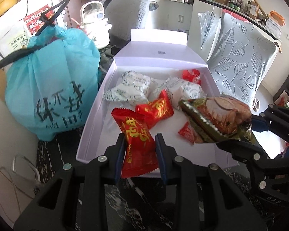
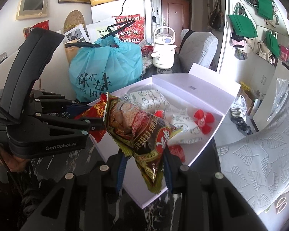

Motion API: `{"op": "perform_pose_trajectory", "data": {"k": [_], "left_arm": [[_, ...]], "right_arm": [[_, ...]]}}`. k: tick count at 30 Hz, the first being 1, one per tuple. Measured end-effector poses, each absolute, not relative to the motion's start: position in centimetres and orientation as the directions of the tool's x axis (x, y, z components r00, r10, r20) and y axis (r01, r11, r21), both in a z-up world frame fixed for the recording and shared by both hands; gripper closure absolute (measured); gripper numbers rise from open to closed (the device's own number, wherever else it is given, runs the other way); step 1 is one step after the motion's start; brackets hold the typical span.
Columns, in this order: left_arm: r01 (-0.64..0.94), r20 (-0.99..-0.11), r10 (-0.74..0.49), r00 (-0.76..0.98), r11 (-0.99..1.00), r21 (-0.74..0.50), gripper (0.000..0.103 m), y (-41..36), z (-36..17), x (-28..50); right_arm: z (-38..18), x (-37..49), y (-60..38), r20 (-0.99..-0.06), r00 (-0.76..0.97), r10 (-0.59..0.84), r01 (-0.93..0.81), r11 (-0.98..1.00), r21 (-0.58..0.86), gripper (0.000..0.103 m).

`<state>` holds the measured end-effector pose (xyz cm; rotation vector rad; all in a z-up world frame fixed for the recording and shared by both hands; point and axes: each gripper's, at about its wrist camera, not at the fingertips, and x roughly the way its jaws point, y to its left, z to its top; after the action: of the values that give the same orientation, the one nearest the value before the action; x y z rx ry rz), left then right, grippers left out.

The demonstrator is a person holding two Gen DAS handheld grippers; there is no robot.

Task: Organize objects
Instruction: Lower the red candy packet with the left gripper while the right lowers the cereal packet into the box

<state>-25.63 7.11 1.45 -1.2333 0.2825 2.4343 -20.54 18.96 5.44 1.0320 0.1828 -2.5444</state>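
My left gripper (image 1: 140, 135) is shut on a red snack packet (image 1: 138, 146) with gold writing, held over the near edge of an open white box (image 1: 92, 119). My right gripper (image 2: 144, 152) is shut on a brown and green cereal sachet (image 2: 140, 132), which hangs over the same box (image 2: 202, 96). In the left wrist view that sachet (image 1: 217, 117) and the right gripper (image 1: 244, 132) come in from the right. Inside the box lie white patterned packets (image 1: 129, 88), another red packet (image 1: 156, 109) and red wrapped candies (image 1: 190, 75). The left gripper (image 2: 94, 116) shows at the left of the right wrist view.
A stuffed blue bag (image 1: 48, 88) stands close against the box's left side on the dark marbled table (image 1: 125, 198). Behind it are a white kettle (image 1: 94, 23) and a white fridge (image 2: 125, 9). A leaf-patterned chair (image 1: 240, 57) stands right of the box.
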Motion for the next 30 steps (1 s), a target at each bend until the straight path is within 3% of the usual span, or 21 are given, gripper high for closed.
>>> {"op": "perform_pose_trajectory", "data": {"k": [30], "left_arm": [[-0.526, -0.809, 0.305, -0.502, -0.851, 0.006, 0.074, 9.5, -0.9, -28.3]], "right_arm": [[3.4, -24.0, 18.6, -0.721, -0.636, -0.275, 0.377, -0.926, 0.02, 0.069]]}}
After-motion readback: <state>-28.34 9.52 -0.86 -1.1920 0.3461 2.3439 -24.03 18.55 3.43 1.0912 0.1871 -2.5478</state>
